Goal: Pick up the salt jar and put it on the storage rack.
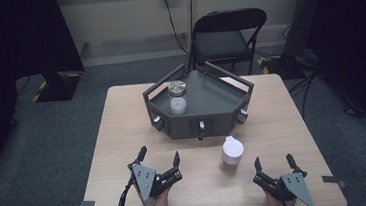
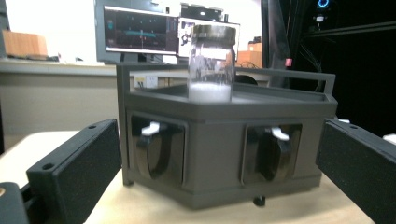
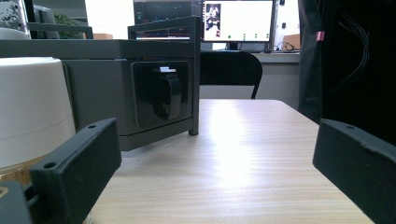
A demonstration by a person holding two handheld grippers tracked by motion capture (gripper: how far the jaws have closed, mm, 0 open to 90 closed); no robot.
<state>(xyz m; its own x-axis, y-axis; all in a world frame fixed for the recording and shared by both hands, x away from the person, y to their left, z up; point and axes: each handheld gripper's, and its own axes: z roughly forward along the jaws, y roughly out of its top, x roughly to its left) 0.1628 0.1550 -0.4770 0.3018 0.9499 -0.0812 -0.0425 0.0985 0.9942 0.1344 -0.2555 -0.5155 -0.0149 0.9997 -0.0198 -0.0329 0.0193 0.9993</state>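
Resting both tongs wide open on the table, nothing grabbed yet.
White-lidded jar [image 1: 231, 155] sits just left of the right tongs [image 1: 274, 163], so easy reach; left tongs [image 1: 159, 158] face the grey tray [image 1: 211, 100].

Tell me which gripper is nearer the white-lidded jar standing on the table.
Right. The right gripper sits open just right of the jar, slightly nearer the person. The left gripper, also open, lies farther off to the jar's left, facing the grey tray.
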